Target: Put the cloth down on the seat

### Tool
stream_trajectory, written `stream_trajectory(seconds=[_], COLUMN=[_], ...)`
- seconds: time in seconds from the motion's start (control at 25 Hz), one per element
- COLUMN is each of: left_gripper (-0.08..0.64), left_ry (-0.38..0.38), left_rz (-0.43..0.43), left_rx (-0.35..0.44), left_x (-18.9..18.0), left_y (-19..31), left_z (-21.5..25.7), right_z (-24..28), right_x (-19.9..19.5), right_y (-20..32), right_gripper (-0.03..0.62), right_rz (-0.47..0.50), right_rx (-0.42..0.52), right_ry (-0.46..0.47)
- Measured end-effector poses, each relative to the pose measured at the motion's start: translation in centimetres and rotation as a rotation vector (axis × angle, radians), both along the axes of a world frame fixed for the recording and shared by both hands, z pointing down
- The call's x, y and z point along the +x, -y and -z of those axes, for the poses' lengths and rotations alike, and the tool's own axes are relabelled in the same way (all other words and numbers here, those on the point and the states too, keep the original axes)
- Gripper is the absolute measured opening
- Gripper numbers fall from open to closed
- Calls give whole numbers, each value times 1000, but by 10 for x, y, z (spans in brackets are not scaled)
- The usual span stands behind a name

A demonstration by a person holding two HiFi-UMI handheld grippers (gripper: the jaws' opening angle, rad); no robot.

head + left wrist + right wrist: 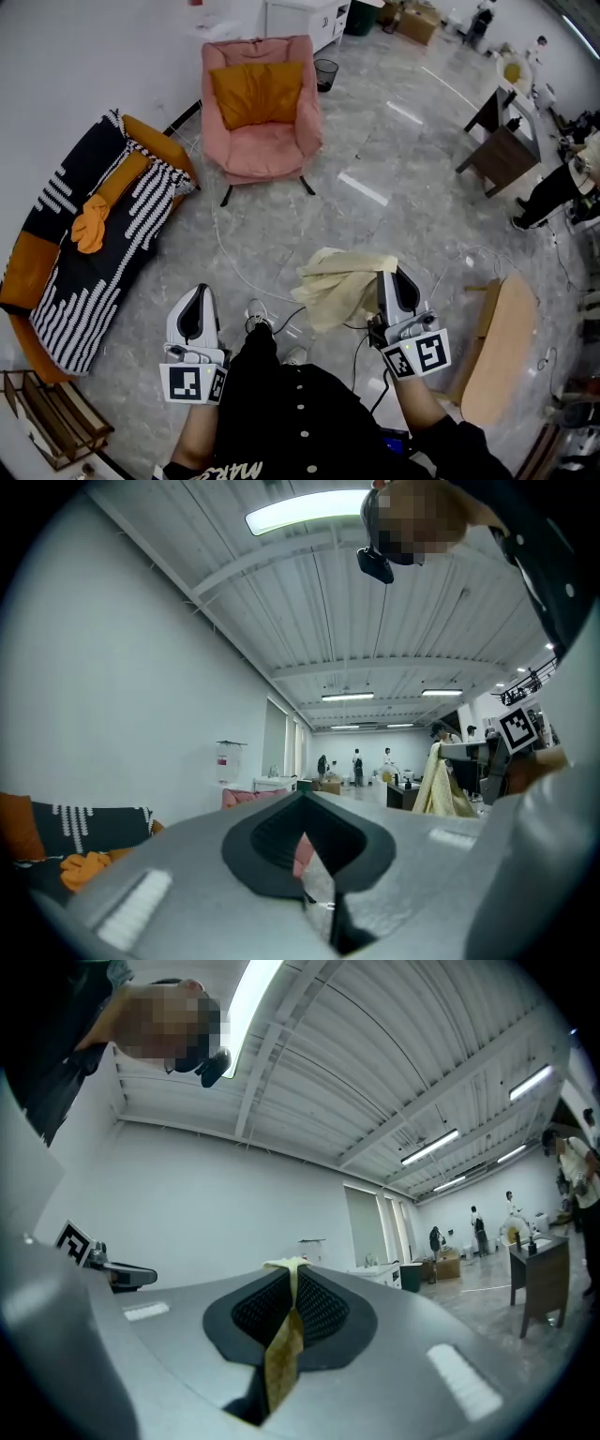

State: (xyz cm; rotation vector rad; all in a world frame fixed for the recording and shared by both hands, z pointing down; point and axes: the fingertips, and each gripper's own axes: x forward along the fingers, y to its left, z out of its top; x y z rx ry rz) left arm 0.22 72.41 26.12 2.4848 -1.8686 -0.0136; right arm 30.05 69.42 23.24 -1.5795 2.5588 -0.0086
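A pale yellow cloth (339, 284) hangs from my right gripper (395, 275), which is shut on it; a strip of the cloth (284, 1349) shows pinched between the jaws in the right gripper view. The same cloth (444, 784) hangs at the right of the left gripper view. My left gripper (194, 305) is shut with nothing in it, its jaws closed in the left gripper view (305, 850). The pink armchair (262, 150) with an orange cushion (256, 92) stands ahead across the floor, well beyond both grippers.
A black-and-white patterned sofa (89, 251) with orange cushions lies at the left. A wooden chair (502, 347) is close on the right, a dark table (503, 148) farther right. A waste bin (325, 73) stands beside the armchair. A cable (225, 253) runs over the floor.
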Motion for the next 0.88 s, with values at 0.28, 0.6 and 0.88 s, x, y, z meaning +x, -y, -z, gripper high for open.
stream_trajectory(seconds=[0.28, 0.6, 0.88], left_gripper=[0, 0, 0], left_ry=[-3, -6, -12], left_rz=[-14, -21, -35], left_rx=[21, 29, 35], left_x=[-10, -31, -52], left_y=[52, 116, 165], left_z=[4, 5, 7], right_z=[6, 10, 16], right_x=[-13, -34, -57], right_y=[46, 110, 157], right_gripper=[36, 36, 37], right_rz=[-6, -17, -25], right_rx=[24, 37, 50], right_ry=[-11, -16, -23])
